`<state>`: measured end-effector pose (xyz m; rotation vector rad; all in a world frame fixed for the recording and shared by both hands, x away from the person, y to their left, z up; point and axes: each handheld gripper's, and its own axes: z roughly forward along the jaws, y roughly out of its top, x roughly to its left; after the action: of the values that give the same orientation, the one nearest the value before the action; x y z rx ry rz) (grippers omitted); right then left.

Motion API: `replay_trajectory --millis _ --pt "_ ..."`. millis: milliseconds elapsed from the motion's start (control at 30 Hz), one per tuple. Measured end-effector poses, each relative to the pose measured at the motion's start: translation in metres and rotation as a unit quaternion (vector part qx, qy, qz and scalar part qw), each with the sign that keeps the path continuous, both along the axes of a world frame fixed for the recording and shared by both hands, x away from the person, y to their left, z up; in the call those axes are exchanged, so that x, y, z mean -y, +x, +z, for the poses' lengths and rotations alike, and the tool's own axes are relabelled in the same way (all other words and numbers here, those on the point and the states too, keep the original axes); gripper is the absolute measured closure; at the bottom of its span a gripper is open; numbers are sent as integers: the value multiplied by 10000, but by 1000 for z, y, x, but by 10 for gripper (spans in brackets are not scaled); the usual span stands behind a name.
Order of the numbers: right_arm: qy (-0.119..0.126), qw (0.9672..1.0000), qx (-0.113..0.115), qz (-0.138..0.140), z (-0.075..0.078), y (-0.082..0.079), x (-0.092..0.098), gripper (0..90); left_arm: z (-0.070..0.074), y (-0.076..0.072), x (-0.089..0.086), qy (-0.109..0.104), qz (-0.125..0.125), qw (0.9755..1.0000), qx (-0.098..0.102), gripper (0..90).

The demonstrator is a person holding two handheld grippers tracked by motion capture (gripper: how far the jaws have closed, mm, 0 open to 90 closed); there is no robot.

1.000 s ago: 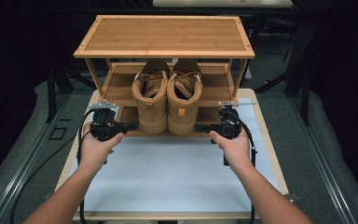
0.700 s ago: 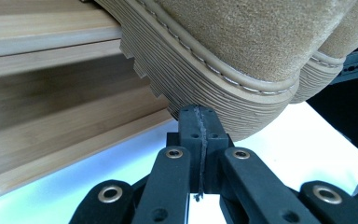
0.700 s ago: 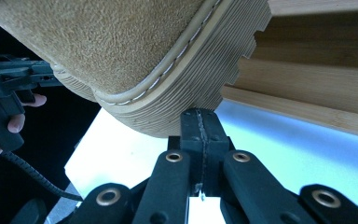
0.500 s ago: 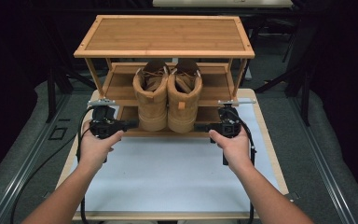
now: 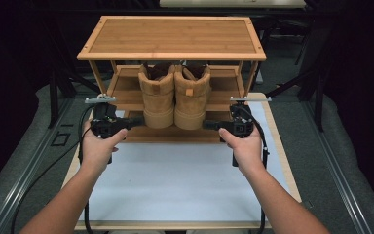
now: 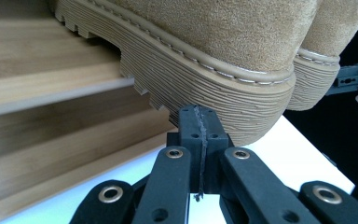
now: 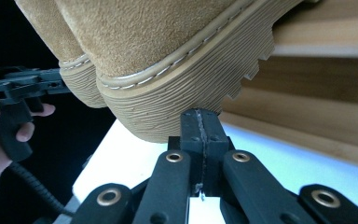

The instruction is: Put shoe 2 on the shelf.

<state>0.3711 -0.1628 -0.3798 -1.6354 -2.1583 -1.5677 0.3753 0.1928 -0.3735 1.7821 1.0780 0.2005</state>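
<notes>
Both boots had tipped further out of the rack [image 5: 171, 36], heels overhanging the tabletop [image 5: 175, 180]. My left tool [image 5: 135, 121], closed and empty, pressed its tips against the left boot [image 5: 158, 95] sole; my right tool [image 5: 208, 125], likewise closed, braced the right boot [image 5: 192, 95]. Pulling them fully out and setting them down remained, I judged.

Boots displaced slightly toward the lower frame edge

In the high view the pair of tan boots [image 5: 175, 95] sits marginally farther out of the shelf rack [image 5: 126, 92], heels lower in frame; left tool [image 5: 139, 122] and right tool [image 5: 207, 125], both closed, press its soles.
</notes>
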Motion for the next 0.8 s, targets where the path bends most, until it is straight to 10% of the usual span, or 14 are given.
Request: replay_trajectory --millis 433,800 --pt "80 9994 -111 -309 -10 37 -7 900 -12 40 2 -217 399 9989 -109 900" --pt "96 9992 -56 -381 -11 44 -10 900 -12 44 3 -147 458 9988 -88 900"
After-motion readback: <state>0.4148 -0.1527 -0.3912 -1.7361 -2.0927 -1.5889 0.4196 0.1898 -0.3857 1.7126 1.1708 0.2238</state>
